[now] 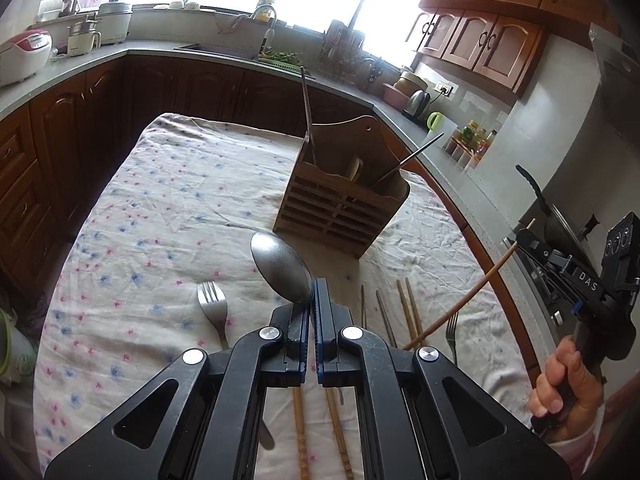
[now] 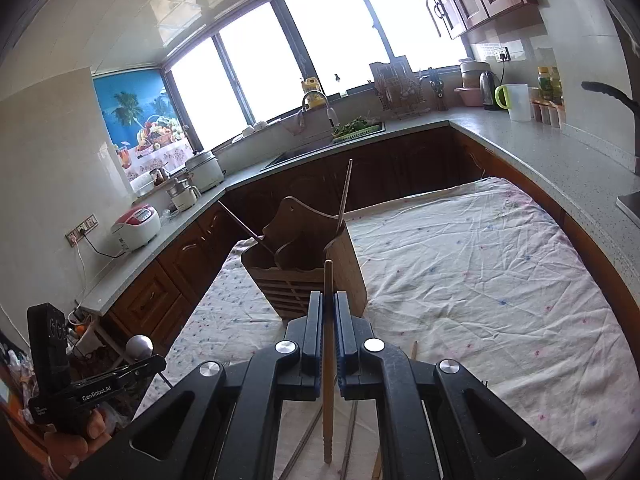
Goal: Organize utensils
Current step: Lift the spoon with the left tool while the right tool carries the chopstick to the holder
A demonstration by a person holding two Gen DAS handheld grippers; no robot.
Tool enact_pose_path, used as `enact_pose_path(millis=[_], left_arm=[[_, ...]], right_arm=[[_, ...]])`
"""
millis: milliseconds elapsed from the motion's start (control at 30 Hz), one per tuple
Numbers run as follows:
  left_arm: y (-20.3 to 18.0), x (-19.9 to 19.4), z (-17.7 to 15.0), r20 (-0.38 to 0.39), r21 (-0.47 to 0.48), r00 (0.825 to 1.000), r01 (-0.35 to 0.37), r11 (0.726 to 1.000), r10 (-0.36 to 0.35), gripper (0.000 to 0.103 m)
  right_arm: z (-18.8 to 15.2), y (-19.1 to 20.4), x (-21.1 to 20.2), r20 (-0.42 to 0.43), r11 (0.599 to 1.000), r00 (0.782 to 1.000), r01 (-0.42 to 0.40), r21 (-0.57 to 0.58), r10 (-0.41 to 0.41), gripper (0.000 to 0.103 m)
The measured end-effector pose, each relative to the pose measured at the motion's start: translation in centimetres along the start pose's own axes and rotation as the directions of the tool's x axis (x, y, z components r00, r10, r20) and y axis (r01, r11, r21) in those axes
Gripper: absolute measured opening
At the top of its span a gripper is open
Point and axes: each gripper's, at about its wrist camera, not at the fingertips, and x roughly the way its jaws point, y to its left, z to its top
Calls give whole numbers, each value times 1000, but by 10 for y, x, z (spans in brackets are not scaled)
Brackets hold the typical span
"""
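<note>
Spoon [image 1: 282, 266] sits pinched by its neck in my left gripper [image 1: 311, 300], bowl sticking out past the tips toward 11 o'clock, lifted clear of the flowered cloth [image 1: 168, 216]. My right gripper [image 2: 328, 312] is clamped on a single wooden chopstick [image 2: 328, 360], which runs straight through the jaws, its tip poking out at 12 o'clock. From the left wrist camera that same chopstick slants across at 3 o'clock, with my hand [image 1: 560, 384] gripping the handle at 4 o'clock. The wooden utensil holder [image 1: 340, 204] stands upright on the cloth at 12 o'clock of the spoon, already carrying a few long handles that lean out. On the cloth lie a fork [image 1: 214, 308] at 9 o'clock of my left tips, and more chopsticks [image 1: 408, 312] just at 3 o'clock of them.
</note>
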Motion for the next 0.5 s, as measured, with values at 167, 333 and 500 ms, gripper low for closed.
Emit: enact_pose_path(millis=[167,333,500], left_arm=[[-2,-7,10,31,10,1000,-2,1000,2,2],[-3,-10,22,63,18,998,-8,1000,7,2],[-3,-13,33,93,19,996,-15,1000,14,2]], right_arm=[[4,1,-2,19,1000,1000,-7,-1,7,5],[8,2,-3,31,1000,999,-14,-3,14,5],[16,4,-4,49,1000,999,-16,-7,17,5]])
